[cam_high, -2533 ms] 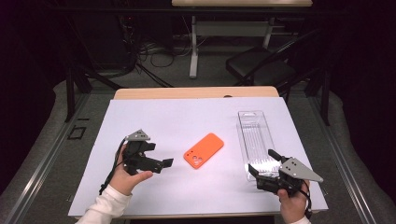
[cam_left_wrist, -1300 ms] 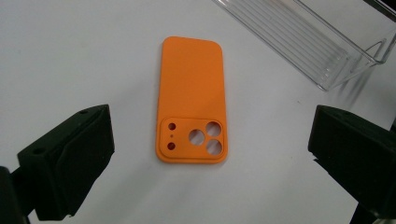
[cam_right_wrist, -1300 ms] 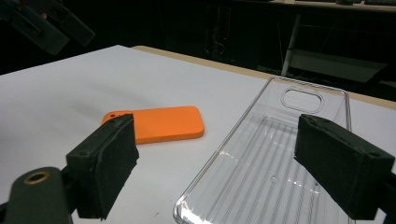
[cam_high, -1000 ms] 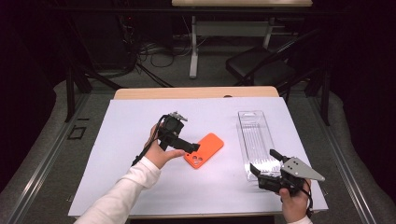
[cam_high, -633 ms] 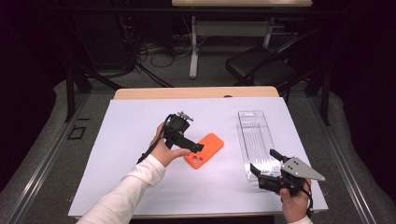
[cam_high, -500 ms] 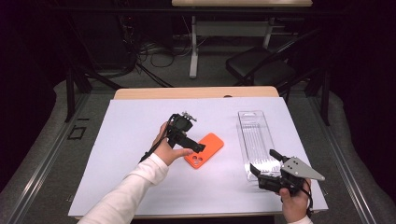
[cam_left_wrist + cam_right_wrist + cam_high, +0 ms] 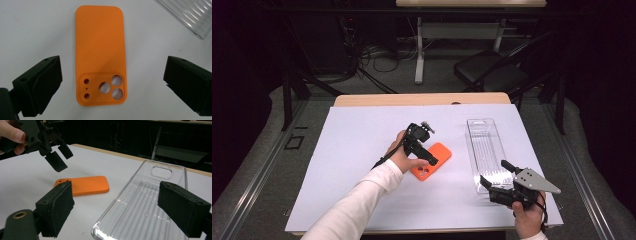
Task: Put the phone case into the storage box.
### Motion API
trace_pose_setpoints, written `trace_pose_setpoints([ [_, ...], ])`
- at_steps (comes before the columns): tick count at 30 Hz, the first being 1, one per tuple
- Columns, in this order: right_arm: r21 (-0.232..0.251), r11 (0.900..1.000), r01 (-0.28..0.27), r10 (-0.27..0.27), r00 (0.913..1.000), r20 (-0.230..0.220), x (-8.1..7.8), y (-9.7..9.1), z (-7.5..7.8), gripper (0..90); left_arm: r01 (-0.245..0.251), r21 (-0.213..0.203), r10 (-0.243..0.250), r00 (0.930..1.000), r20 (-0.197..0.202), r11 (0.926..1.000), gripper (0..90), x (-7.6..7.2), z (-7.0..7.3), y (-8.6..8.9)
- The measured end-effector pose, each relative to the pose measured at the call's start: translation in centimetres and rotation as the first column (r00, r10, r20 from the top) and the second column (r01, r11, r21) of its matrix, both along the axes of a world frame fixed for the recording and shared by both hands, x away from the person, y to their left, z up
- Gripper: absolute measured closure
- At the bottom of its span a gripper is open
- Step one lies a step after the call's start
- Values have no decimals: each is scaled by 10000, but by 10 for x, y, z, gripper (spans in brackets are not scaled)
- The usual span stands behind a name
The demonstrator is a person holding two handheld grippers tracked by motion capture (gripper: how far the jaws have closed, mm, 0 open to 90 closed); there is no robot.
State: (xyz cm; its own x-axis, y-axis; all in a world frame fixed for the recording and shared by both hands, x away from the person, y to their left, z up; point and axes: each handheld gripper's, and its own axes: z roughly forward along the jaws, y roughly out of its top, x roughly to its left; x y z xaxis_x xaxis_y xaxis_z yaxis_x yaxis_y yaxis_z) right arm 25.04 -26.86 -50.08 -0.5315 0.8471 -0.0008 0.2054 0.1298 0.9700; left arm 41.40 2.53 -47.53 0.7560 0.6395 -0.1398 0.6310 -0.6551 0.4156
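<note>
So the orange phone case [image 7: 431, 161] is laid flat on the white table cover [image 7: 337, 150], with the left gripper [image 7: 428, 157] held just above it, jaws spread wide to either side and nothing grasped. The right gripper [image 7: 493, 179] is parked at the near end of the clear plastic tray [image 7: 486, 150], also gaping and empty.

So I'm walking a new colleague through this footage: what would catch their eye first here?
The bright orange phone case lying flat near the middle of the white table sheet, camera cutouts showing. The left gripper hangs just above it, jaws open on either side. To the right lies a clear plastic tray, its near end in front of the right gripper, whose jaws are open too.
</note>
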Motion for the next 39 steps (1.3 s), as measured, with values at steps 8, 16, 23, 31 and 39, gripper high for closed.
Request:
trace_pose_setpoints([
  [8, -37, 10000, -19, 19, 10000, -60, 0, 1, 0, 126, -33, 447, 41, 9998, -185, 9990, 22, 8, -14, -6],
  [16, -47, 10000, -51, 50, 9999, -108, 1, 1, 0, 126, 296, 674, -264, 9985, -473, 9973, 22, 10, -25, -17],
  [23, -101, 9999, -94, 92, 9999, -144, 1, 1, -1, 126, 138, 927, -82, 9982, -599, 9956, 23, 15, -37, -24],
  [31, -2, 9999, -113, 113, 9999, -101, 1, 0, -1, 134, 303, 1453, -216, 9979, -610, 9889, 23, 18, -48, -30],
  [39, -34, 9999, -141, 140, 9998, -119, 1, 0, -1, 136, 336, 1671, -220, 9973, -702, 9854, 24, 19, -55, -34],
])
